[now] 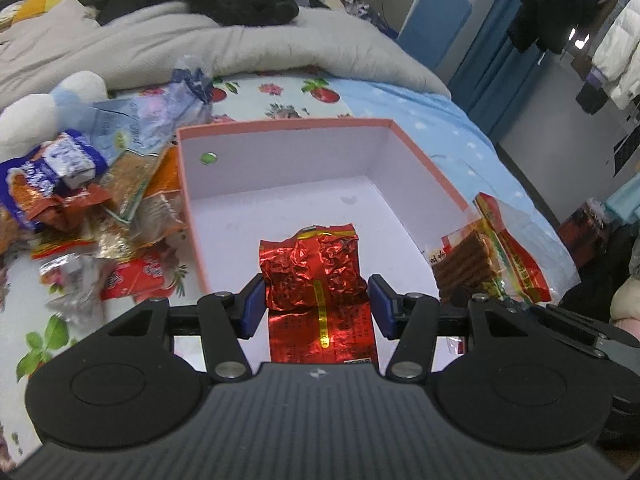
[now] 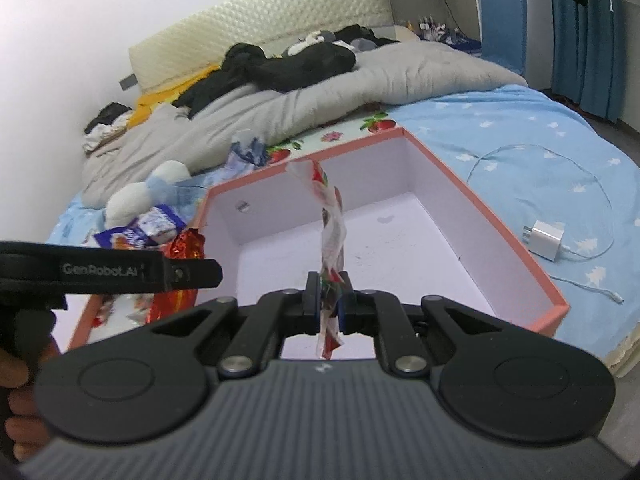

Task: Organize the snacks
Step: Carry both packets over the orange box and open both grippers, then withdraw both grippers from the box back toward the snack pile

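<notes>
Left wrist view: the left gripper [image 1: 316, 304] holds a crinkled red foil snack packet [image 1: 318, 280] between its blue-padded fingers [image 1: 253, 307], jaws pressed against the packet's two sides. The packet stands upright at the near edge of a pink-rimmed cardboard box with a white interior [image 1: 288, 126], its top reaching over the box floor. To the left of the box, a loose heap of mixed snack wrappers [image 1: 80, 208] lies on the floral bedsheet [image 1: 276, 96], beside a white and blue plush toy [image 1: 48, 104]. At the right, just outside the box's near corner, a clear packet of brown biscuit sticks with a red and yellow edge [image 1: 476, 264] hangs in the air above the bed.

Right wrist view: the right gripper [image 2: 329, 304] is closed tight on a thin, twisted white and red snack wrapper [image 2: 332, 232], which rises straight up from between the fingers over the open box [image 2: 500, 224]. The left gripper's black arm [image 2: 120, 274] crosses the left of the frame, the red foil packet [image 2: 184, 248] showing behind it at the box's left wall. Far right on the blue sheet lie a white charger plug [image 2: 544, 240] and its cable. A grey quilt [image 2: 320, 88] covers the far bed.
</notes>
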